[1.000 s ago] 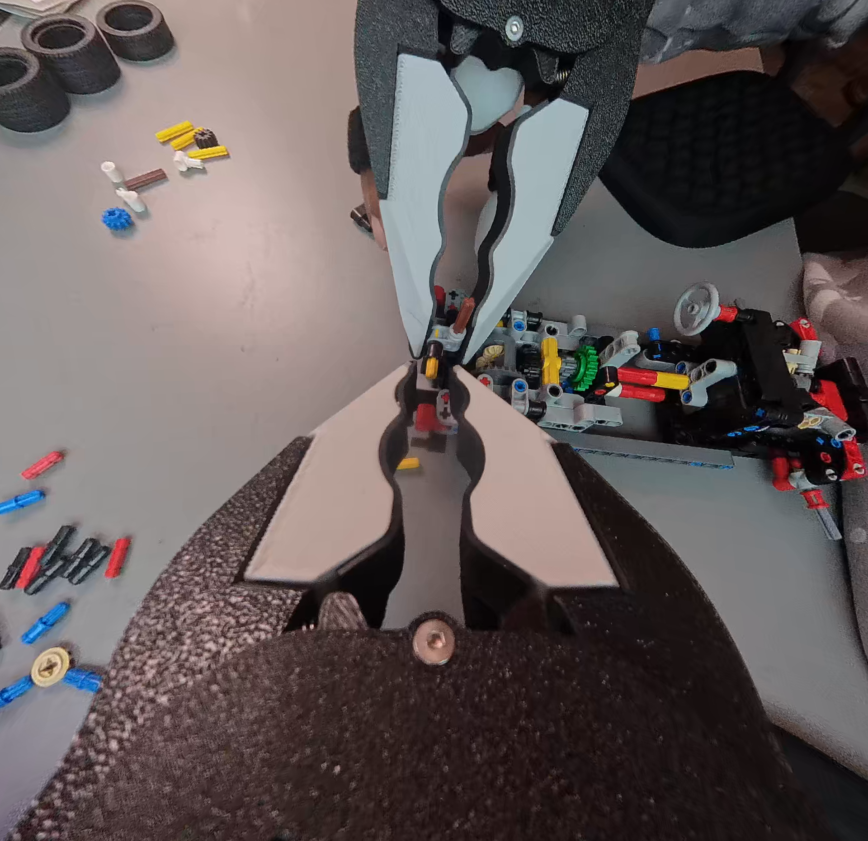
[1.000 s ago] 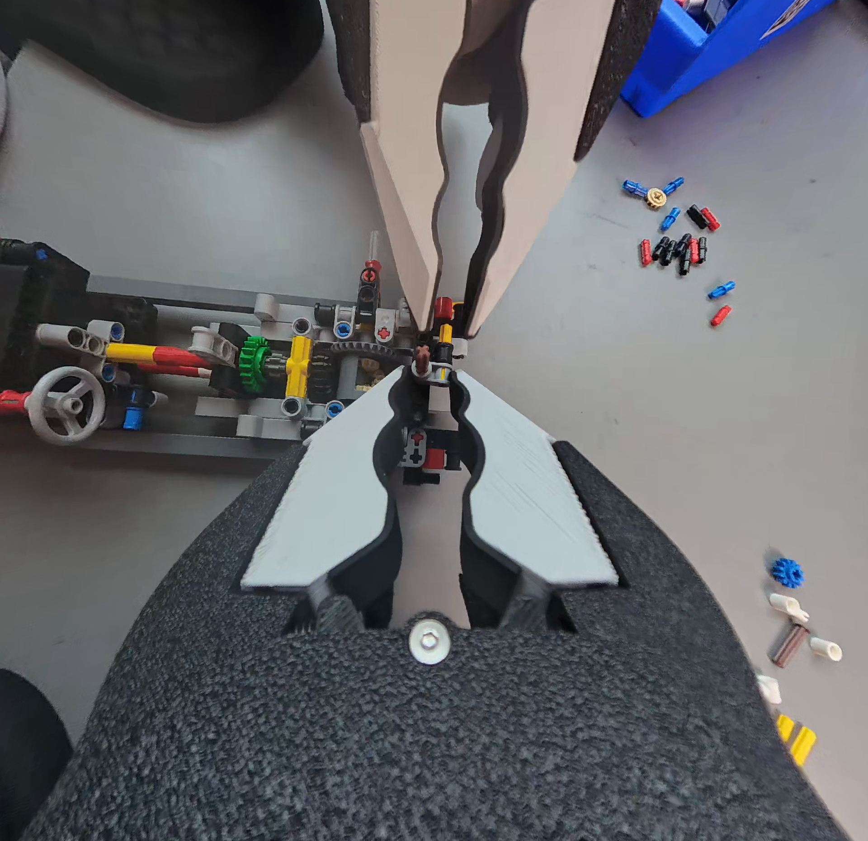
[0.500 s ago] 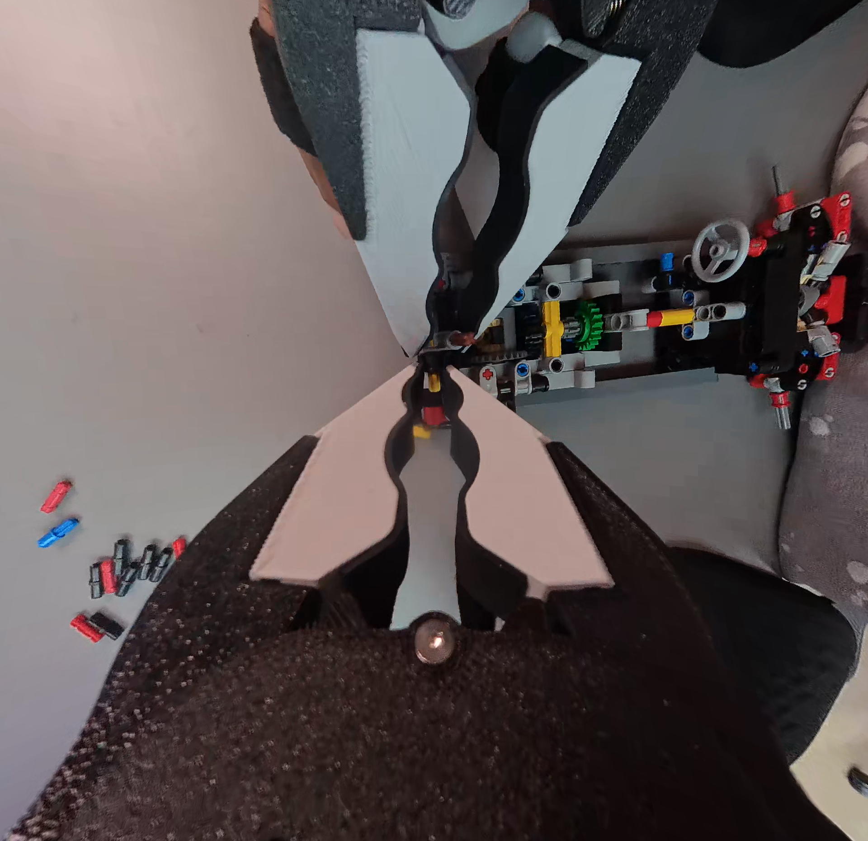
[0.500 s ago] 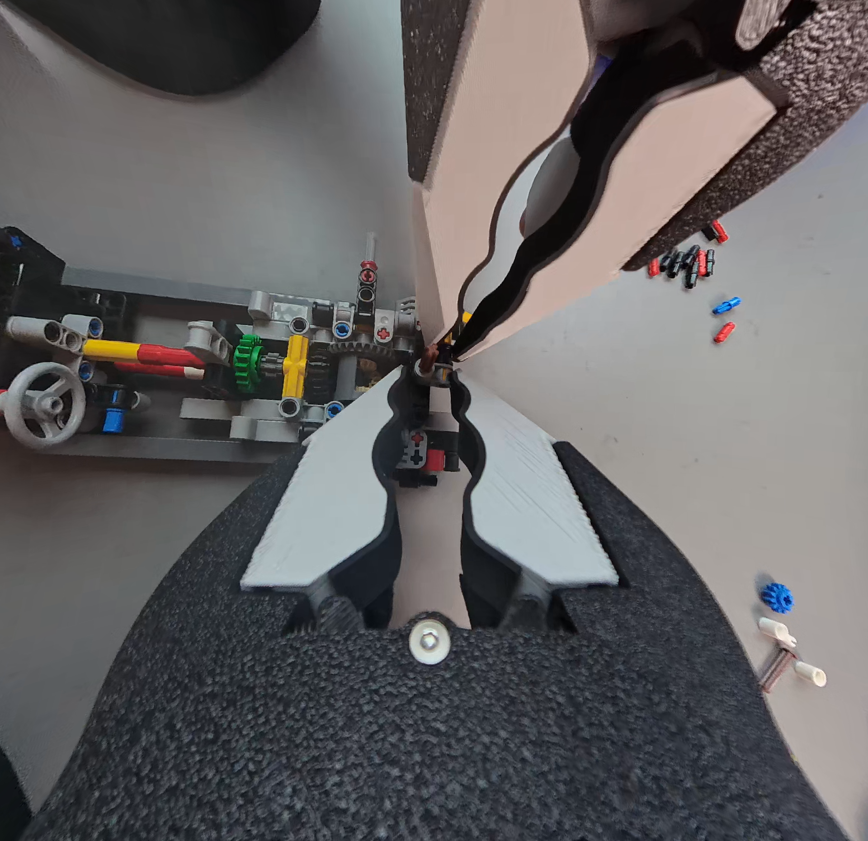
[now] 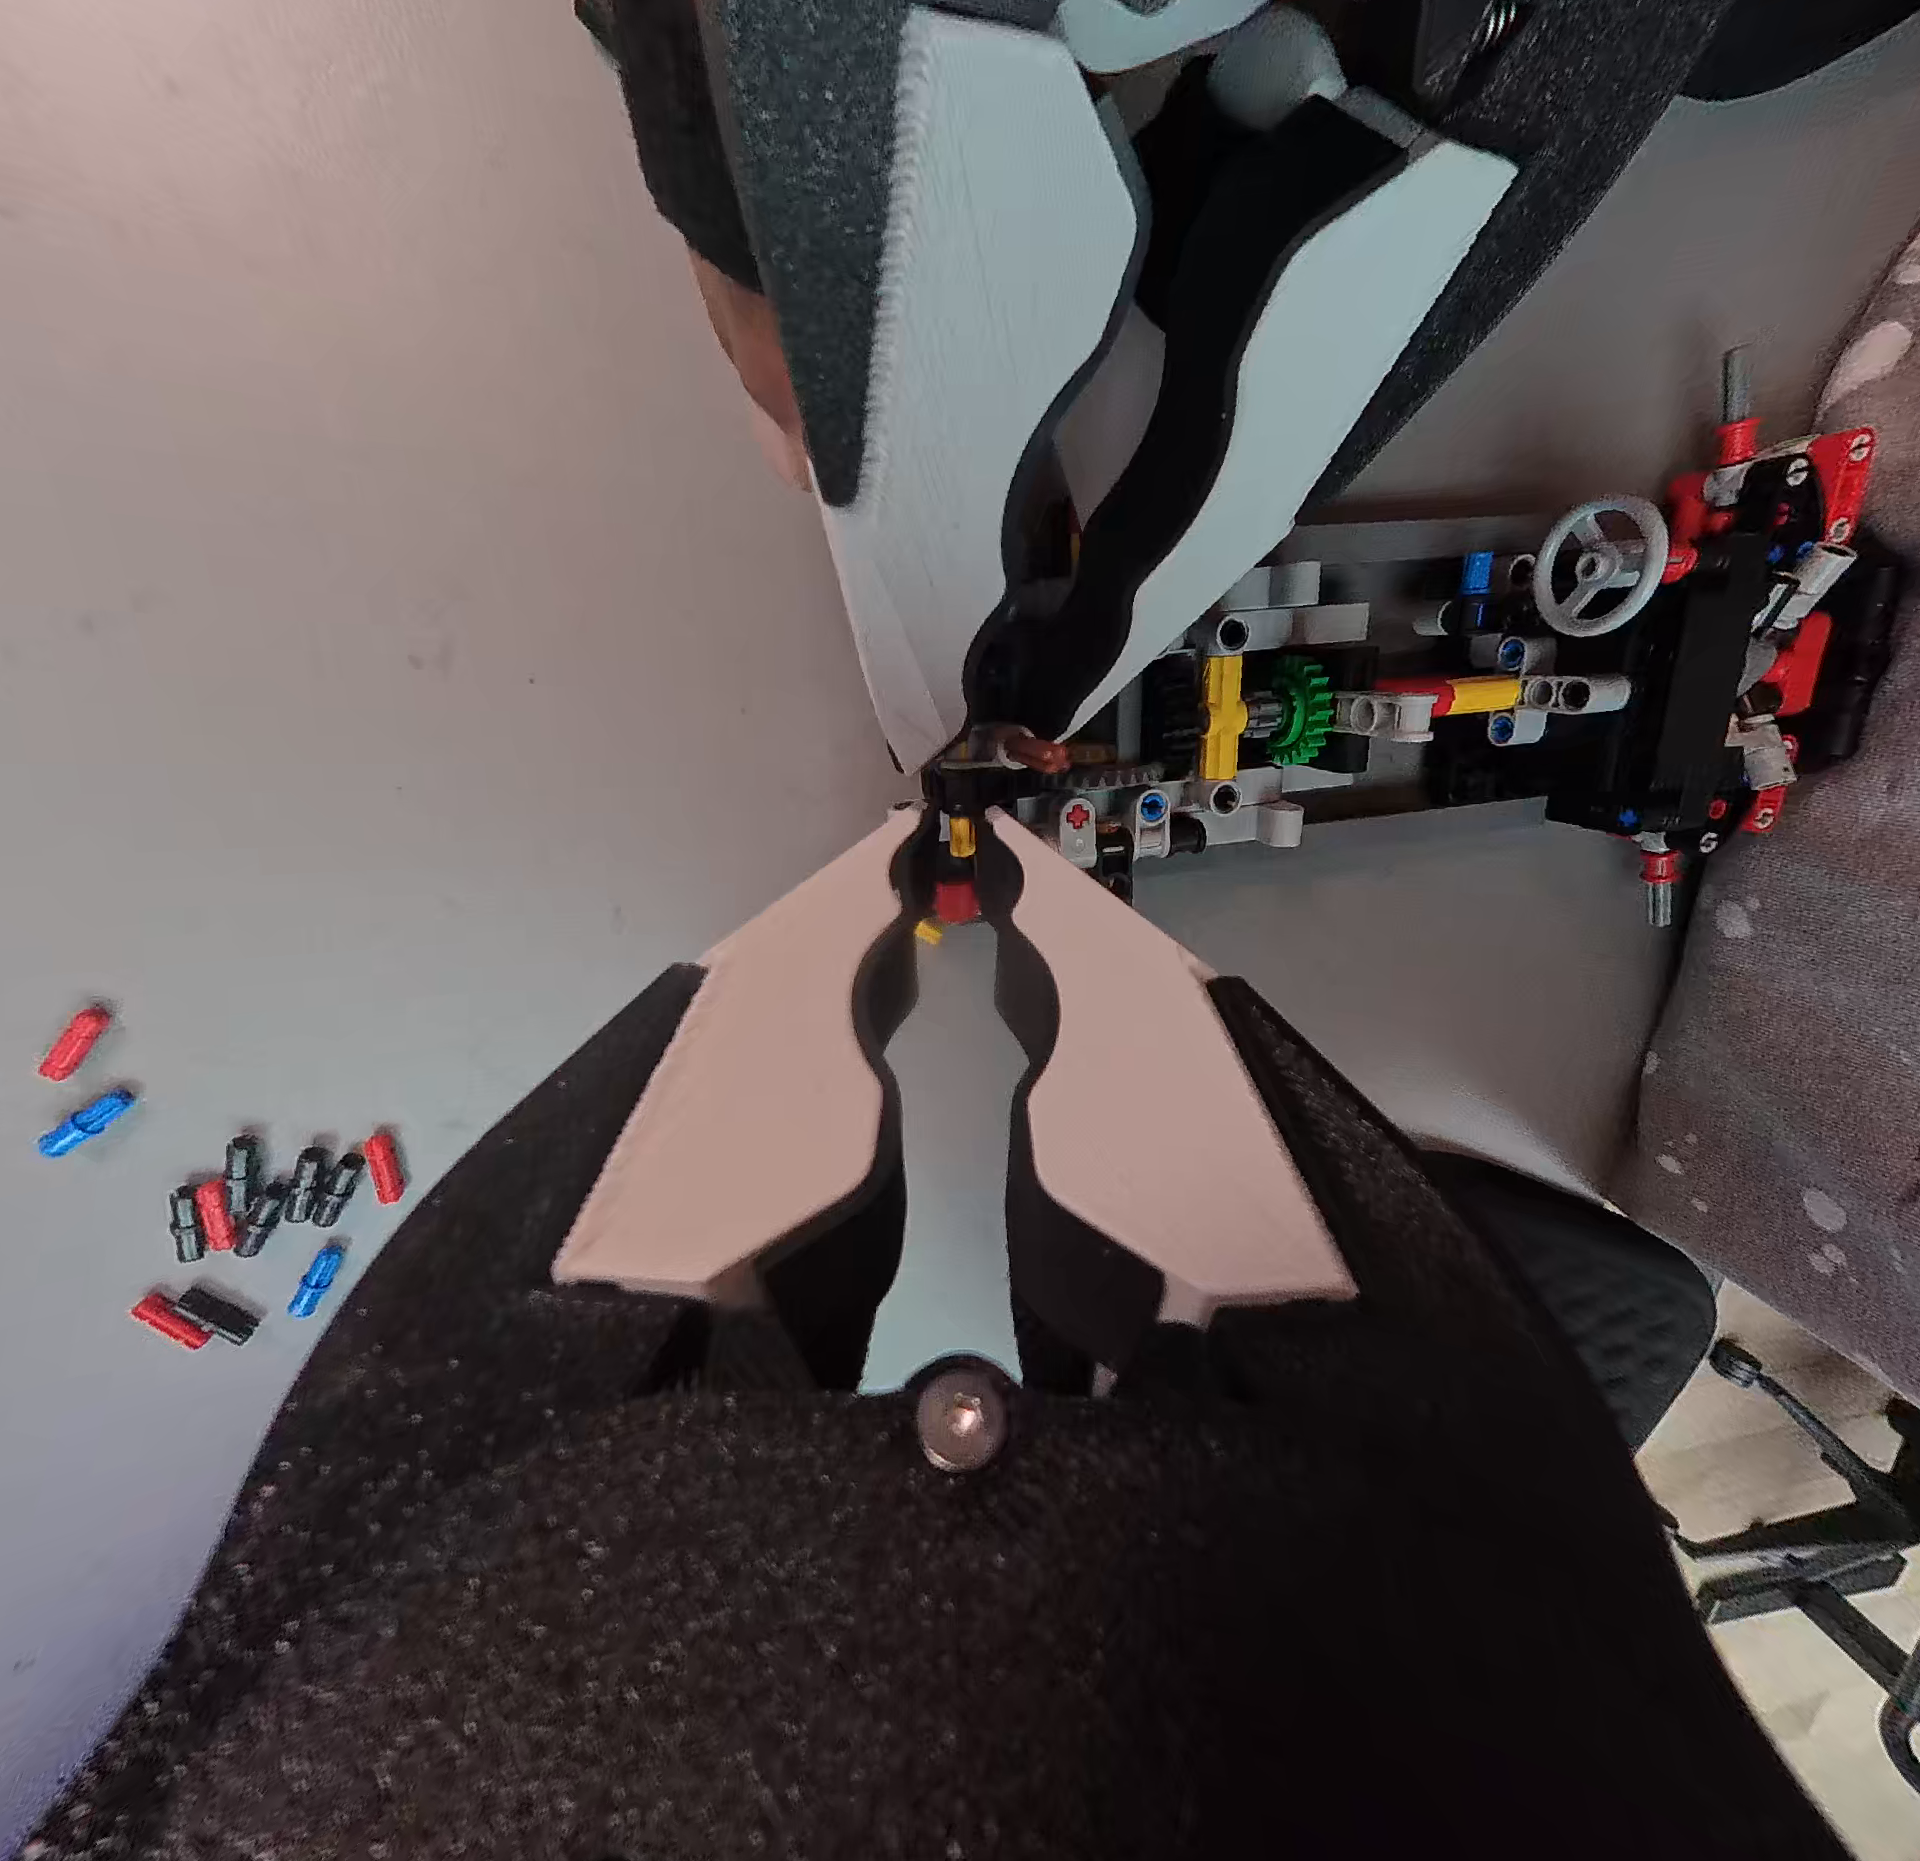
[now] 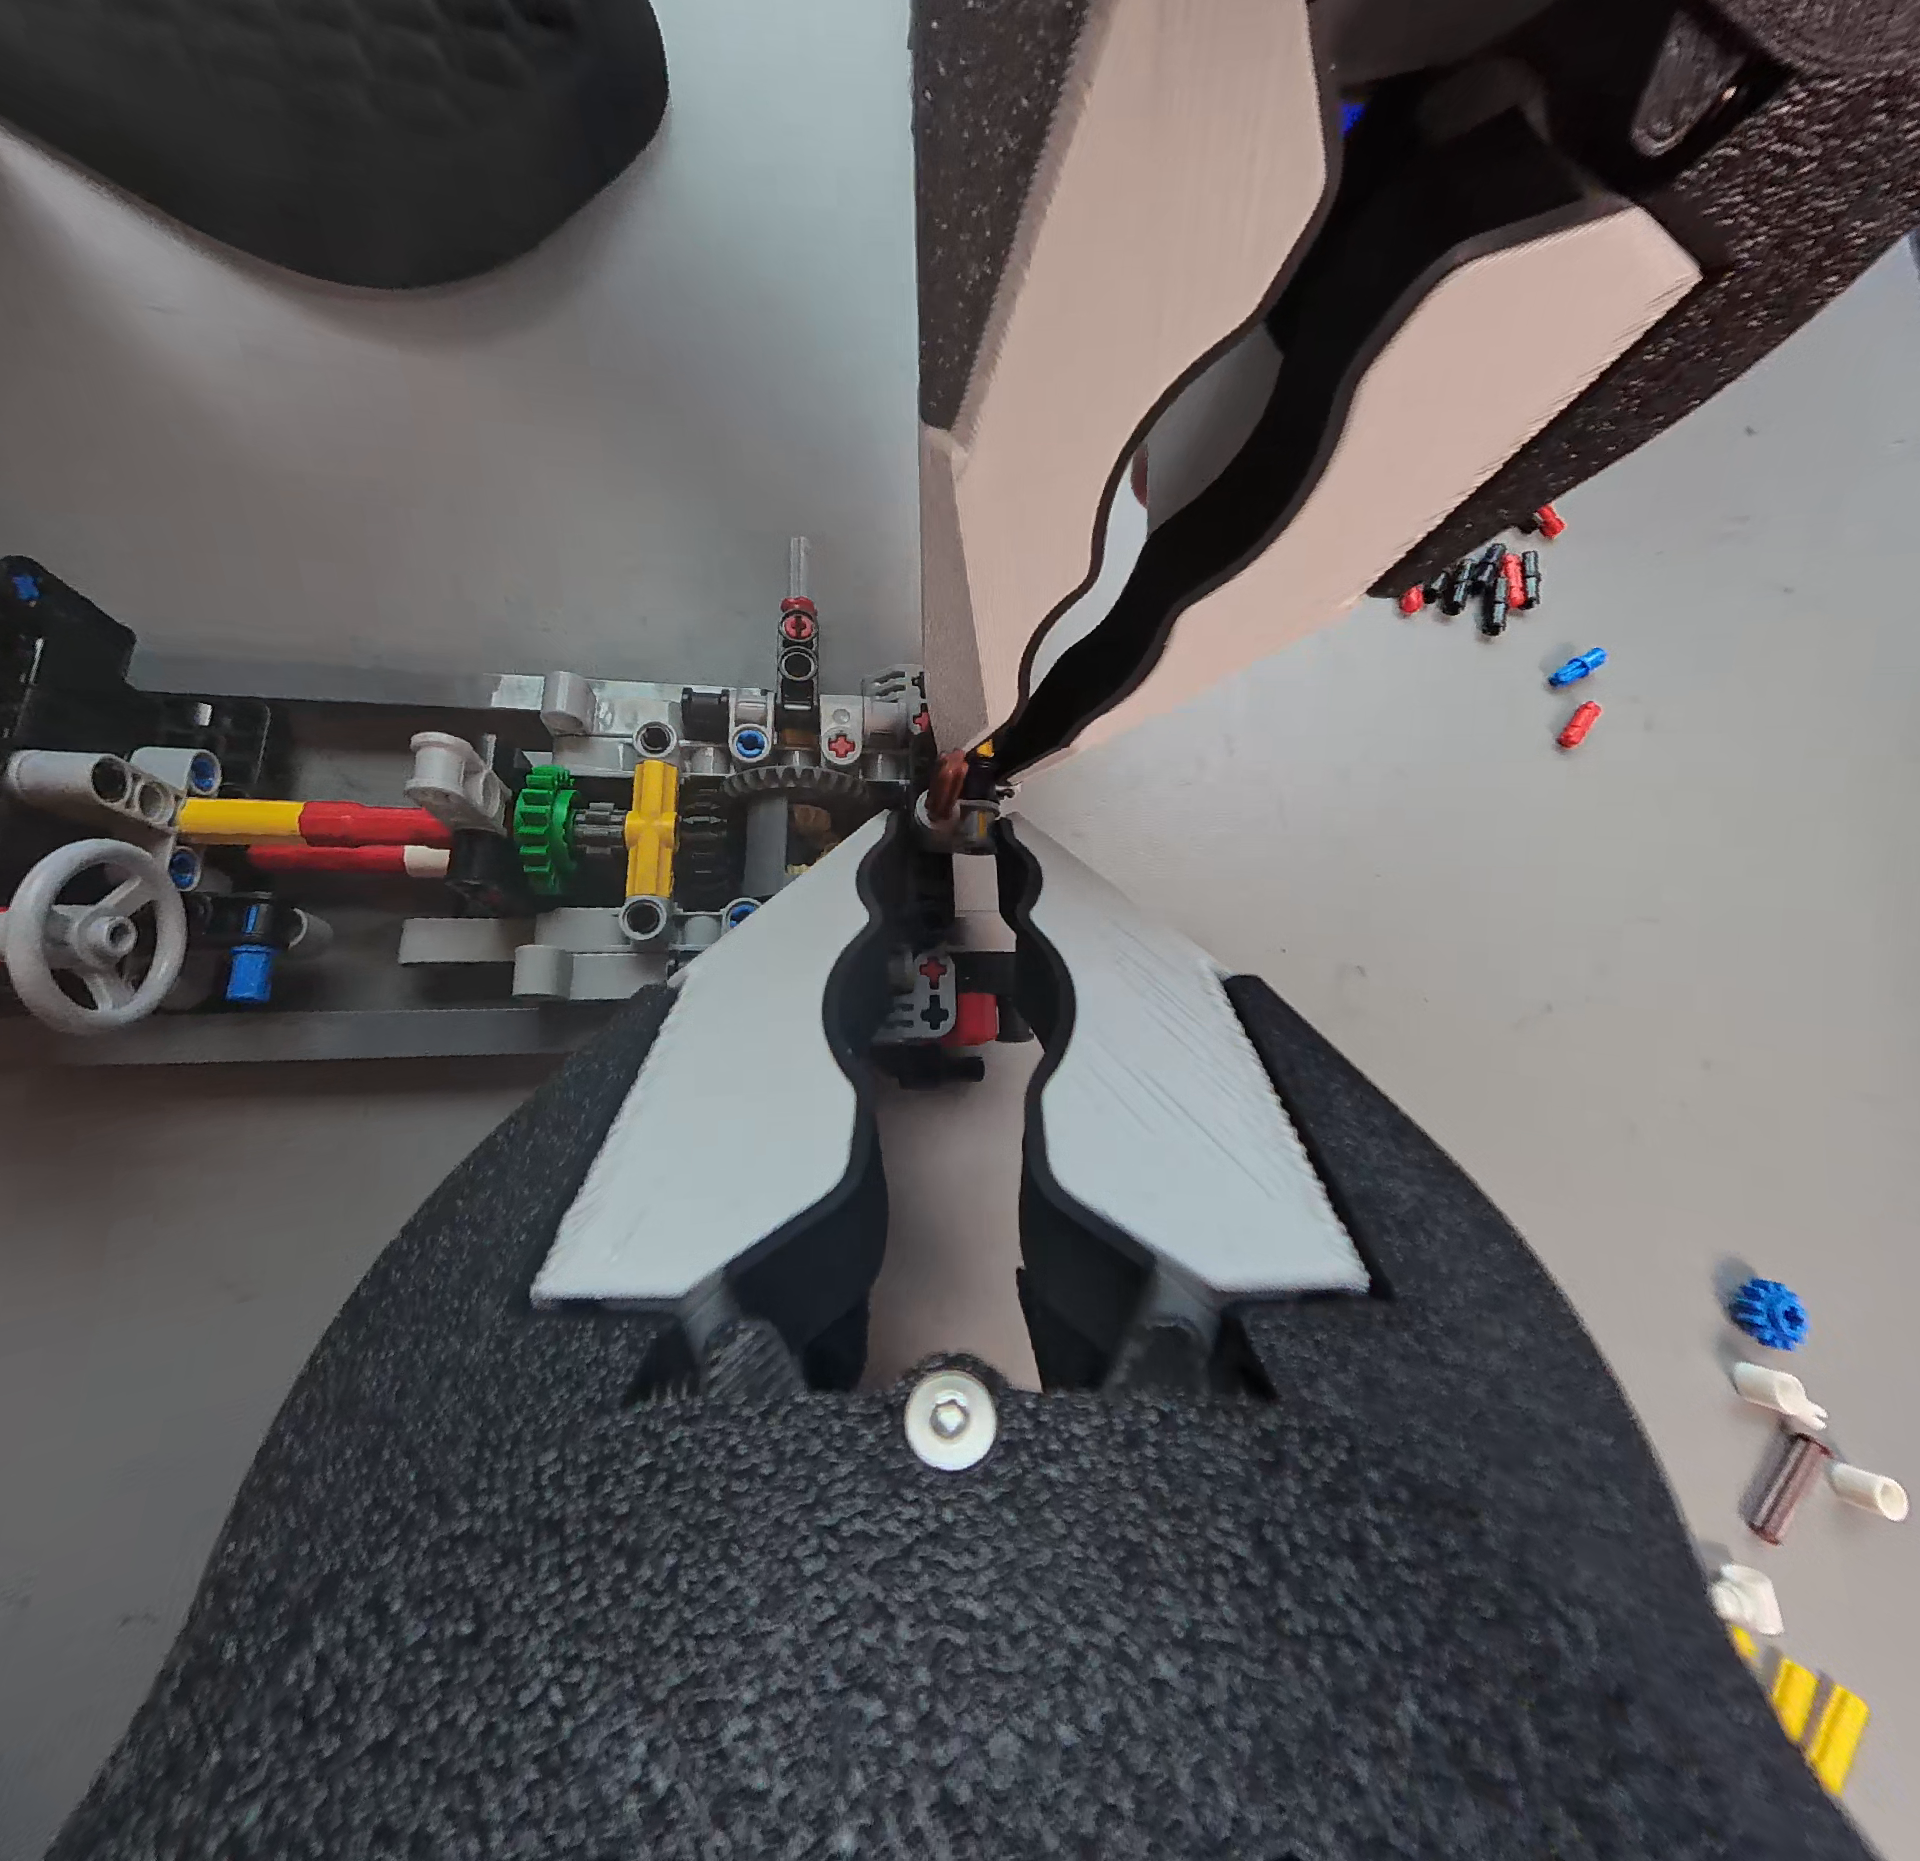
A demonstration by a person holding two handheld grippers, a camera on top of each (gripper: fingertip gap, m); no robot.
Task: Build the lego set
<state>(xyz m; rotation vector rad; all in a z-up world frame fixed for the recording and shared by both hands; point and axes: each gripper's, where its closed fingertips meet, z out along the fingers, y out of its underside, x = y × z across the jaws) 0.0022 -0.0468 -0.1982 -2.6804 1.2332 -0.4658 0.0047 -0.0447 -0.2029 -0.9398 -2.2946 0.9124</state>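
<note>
A long lego chassis (image 5: pixel 1455 710) lies on the grey table, with a green gear (image 5: pixel 1299 710) and a grey steering wheel (image 5: pixel 1600 564). It also shows in the right wrist view (image 6: pixel 644 824). My left gripper (image 5: pixel 956 824) is shut on the chassis's near end, with yellow and red parts between its fingers. My right gripper (image 6: pixel 945 824) is shut on the same end from the opposite side, over a grey and red part. The two sets of tips meet almost nose to nose. A small brown axle piece (image 5: pixel 1039 757) (image 6: pixel 948 777) sticks out at the tips.
Loose red, blue and black pins (image 5: pixel 260 1198) (image 6: pixel 1486 580) lie on the table. A blue gear (image 6: pixel 1769 1315), white connectors with a brown axle (image 6: pixel 1787 1479) and yellow pieces (image 6: pixel 1813 1707) lie at the right. A black chair (image 6: pixel 312 97) and a grey speckled cloth (image 5: pixel 1808 928) border the table. Left and right tips are no more than a few centimetres apart. From the right gripper's tips to the green gear (image 5: pixel 1299 710) is close to 6 centimeters. It is also in sight in the right wrist view (image 6: pixel 554 823).
My left gripper has swung and tilted around the chassis end, so the tyres have left its view. Both grippers stay shut on the same end. The chassis has hardly moved.
</note>
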